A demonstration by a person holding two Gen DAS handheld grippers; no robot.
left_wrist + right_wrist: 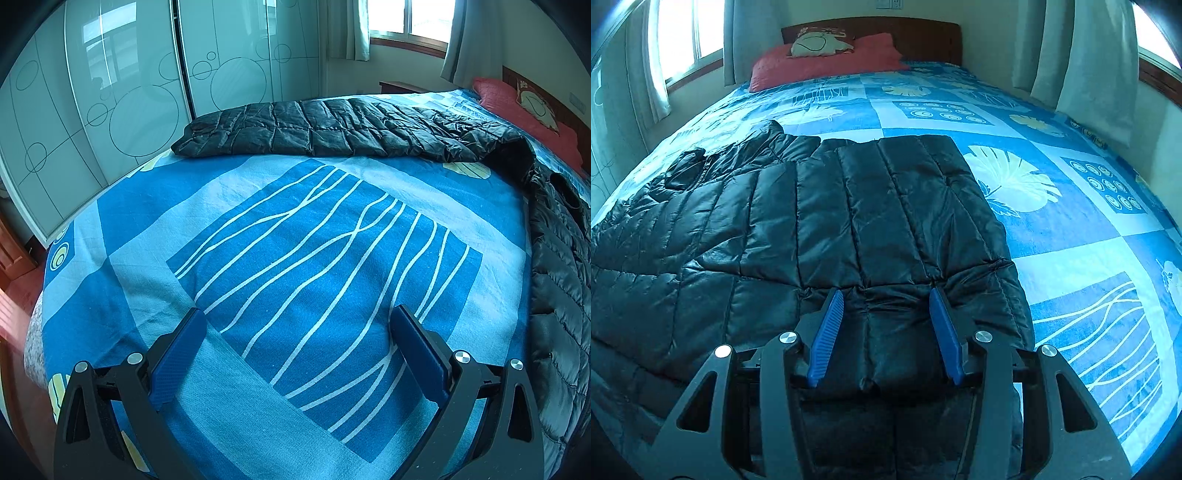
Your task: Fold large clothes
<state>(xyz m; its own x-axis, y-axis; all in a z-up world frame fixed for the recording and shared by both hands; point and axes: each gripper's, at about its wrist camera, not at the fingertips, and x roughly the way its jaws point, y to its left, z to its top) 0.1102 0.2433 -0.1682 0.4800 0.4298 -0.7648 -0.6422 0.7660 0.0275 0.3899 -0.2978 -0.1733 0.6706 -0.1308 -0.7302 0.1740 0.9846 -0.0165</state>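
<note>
Black quilted jacket (827, 221) stretches away from the right claw (886, 295) straddling its hem, spread — left claw (297, 325), spread, empty, lies farther off.

Left claw (297, 325): jaws spread wide, nothing between the blue pads (177, 358), tilted down and forward, no contact seen. Right claw (886, 306): jaws partly open, narrower gap than the left, blue ribbed pads (827, 332) angled inward toward the tips. It sits low with dark padded fabric bunched between the pads; can't tell whether the pads actually pinch it. No hands or arms in either view.
</note>
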